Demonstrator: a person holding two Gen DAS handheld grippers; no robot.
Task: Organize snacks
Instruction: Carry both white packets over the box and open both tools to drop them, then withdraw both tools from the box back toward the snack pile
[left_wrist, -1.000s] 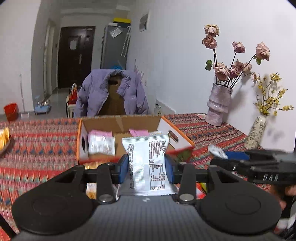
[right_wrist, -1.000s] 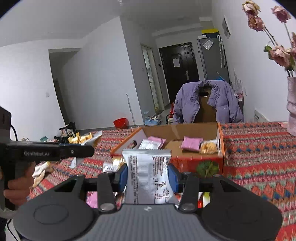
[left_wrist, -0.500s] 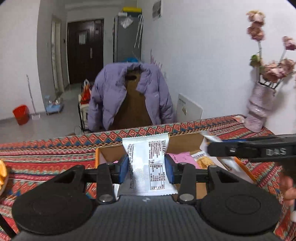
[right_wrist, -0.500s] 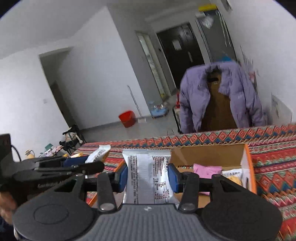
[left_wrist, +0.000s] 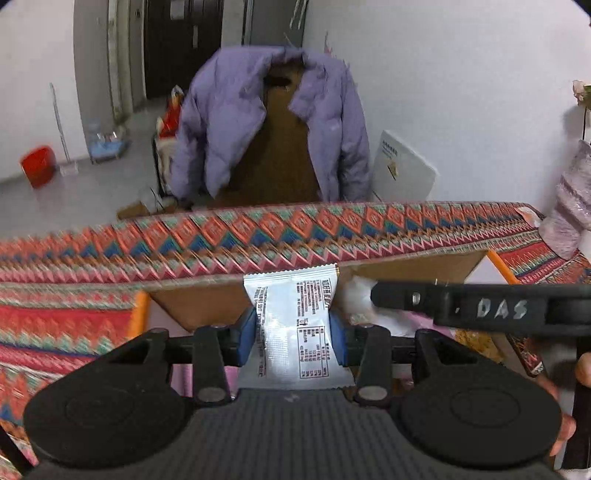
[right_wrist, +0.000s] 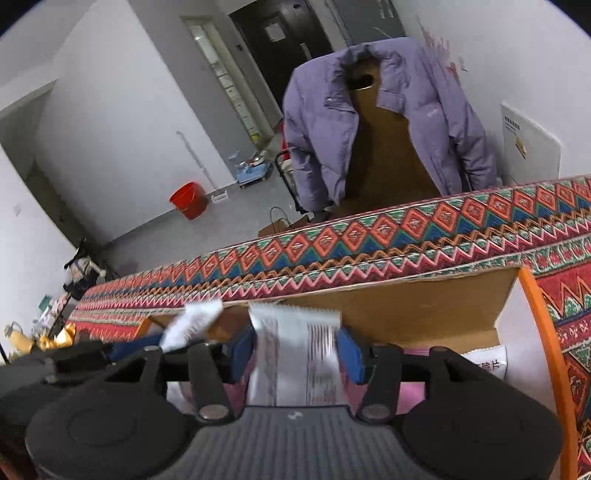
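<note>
a woven red, blue and green patterned tablecloth covers the table. on it, under both grippers, an open cardboard box with orange edges holds pink and white packets. beyond the table's far edge, a purple jacket hangs over a brown chair, with a red bucket on the grey floor.

the left gripper pinches a silver snack packet between its blue pads, upright over the box. the right gripper has just been opening; its silver packet sits between the pads, a gap showing beside the right pad.
</note>
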